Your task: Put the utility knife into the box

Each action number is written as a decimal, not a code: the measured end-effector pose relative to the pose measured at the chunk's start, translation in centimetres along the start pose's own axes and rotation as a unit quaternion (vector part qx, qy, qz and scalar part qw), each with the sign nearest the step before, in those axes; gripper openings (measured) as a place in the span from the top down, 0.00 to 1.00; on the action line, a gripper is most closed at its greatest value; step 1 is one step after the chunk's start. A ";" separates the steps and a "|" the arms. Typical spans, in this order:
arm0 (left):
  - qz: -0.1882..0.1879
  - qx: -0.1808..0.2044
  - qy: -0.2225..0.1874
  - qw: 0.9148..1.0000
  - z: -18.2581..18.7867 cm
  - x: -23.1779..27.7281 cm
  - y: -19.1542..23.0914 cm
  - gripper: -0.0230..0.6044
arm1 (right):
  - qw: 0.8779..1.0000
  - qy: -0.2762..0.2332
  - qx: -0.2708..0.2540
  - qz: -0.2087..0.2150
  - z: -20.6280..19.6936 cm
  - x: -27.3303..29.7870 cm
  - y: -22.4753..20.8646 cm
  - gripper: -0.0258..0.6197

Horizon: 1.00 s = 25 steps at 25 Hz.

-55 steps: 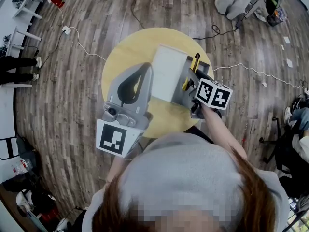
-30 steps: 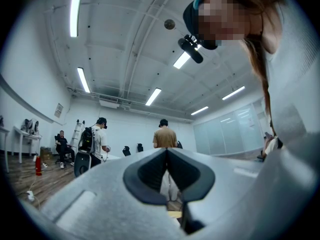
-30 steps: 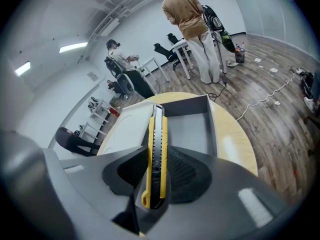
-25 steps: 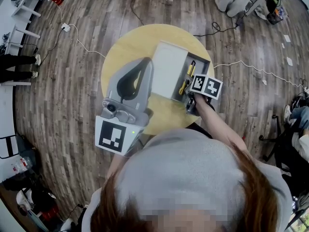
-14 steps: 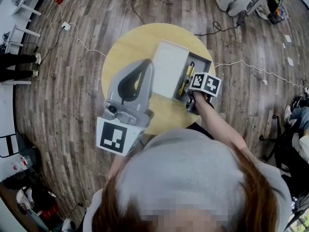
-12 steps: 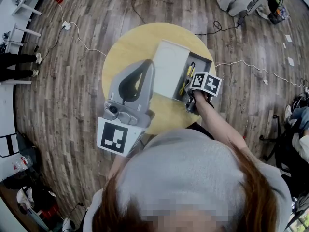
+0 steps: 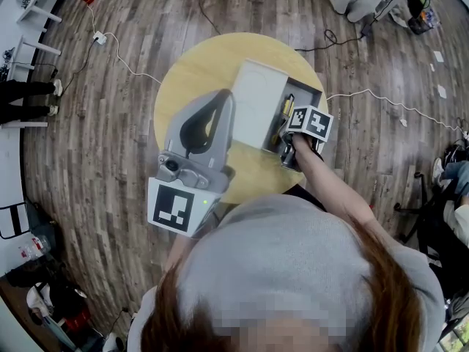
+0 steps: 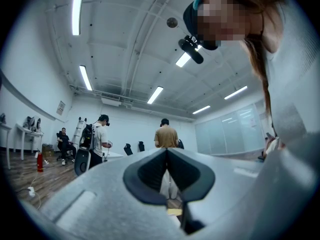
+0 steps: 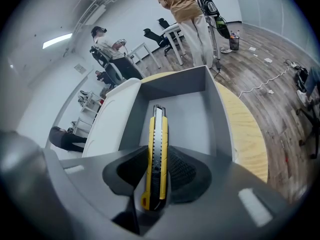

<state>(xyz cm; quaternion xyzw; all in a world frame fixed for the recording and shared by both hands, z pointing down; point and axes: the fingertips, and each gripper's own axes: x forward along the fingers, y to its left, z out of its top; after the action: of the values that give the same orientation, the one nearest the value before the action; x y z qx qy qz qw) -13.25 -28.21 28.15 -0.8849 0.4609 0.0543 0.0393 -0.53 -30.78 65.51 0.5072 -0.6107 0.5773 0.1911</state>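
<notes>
Utility knife (image 9: pixel 157 126): yellow body, pinched lengthwise between the pads of the right hand-held gripper (image 9: pixel 158 170). Jaws are clamped on its rear half and the front end sticks out past them. It hangs over the open grey compartment of the box (image 9: pixel 219 115), front end pointing at the far wall. I can't tell if it touches the box floor.

I see a white lid (image 9: pixel 111 120) running along the left side of that compartment. In the head view it covers the box's left part.

In the head view the right hand-held gripper's marker cube (image 7: pixel 309 120) sits at the near right corner of the box, with the person's arm leading back from it.

The box is on a round pale-wood tabletop (image 7: pixel 189 73), toward its right half.

Left hand-held gripper (image 8: pixel 166 155): jaws pressed together at the tips, nothing between them. In the head view it is held above the tabletop's near left edge, beside the box and apart from it. Its own view is tilted up at the ceiling lights and the room, with a person in a tan shirt (image 8: pixel 166 135) standing in the background.

Around the tabletop I see a dark wood-plank floor (image 7: pixel 102 152), with a white cable (image 7: pixel 123 67) trailing across it on the left.
</notes>
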 end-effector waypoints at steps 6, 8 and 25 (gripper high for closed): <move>0.003 -0.004 -0.001 1.000 -0.1 0.0 -0.1 0.96 | 1.000 0.008 -0.005 -0.015 0.2 0.5 -0.2 0.77; 0.006 -0.002 -0.002 1.000 0.1 -0.1 0.1 0.96 | 1.000 0.012 -0.009 -0.023 0.2 0.6 -0.3 0.77; 0.008 0.004 -0.010 1.000 0.7 -0.1 0.5 0.96 | 0.999 0.023 0.009 -0.032 0.3 1.0 0.0 0.77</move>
<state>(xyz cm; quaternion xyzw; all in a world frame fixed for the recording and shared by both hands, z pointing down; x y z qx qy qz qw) -13.74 -28.34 27.42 -0.8803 0.4681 0.0615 0.0466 -0.80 -31.44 66.26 0.5146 -0.5844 0.5880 0.2190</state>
